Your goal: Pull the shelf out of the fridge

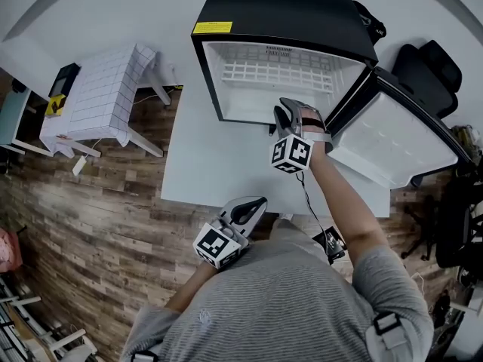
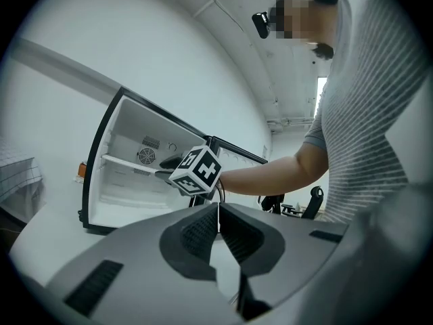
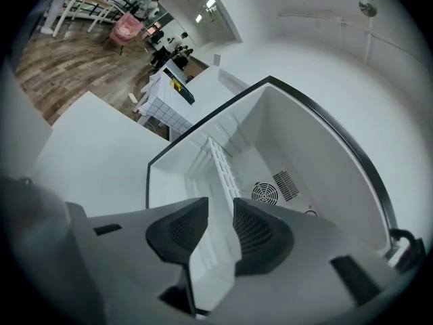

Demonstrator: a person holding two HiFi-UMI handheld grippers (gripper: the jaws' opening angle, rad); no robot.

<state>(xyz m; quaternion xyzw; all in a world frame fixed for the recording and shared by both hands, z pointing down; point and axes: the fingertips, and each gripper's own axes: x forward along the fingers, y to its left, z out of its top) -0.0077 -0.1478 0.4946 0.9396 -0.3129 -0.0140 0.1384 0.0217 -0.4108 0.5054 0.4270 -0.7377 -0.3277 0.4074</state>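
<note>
The shelf (image 1: 268, 72) sits fully inside the fridge (image 1: 287, 13), which stands at the tabletop's (image 1: 204, 164) far edge with its door (image 1: 392, 138) open. The right gripper (image 3: 220, 205) is at the fridge mouth, jaws wide apart and empty, with the shelf's front edge just ahead and tilted to the gap. The left gripper (image 2: 218, 212), closed on nothing, hangs by the near edge. The step likely needs the jaws squared to that edge, a firm bite on the rail, then a straight, level pull.
</note>
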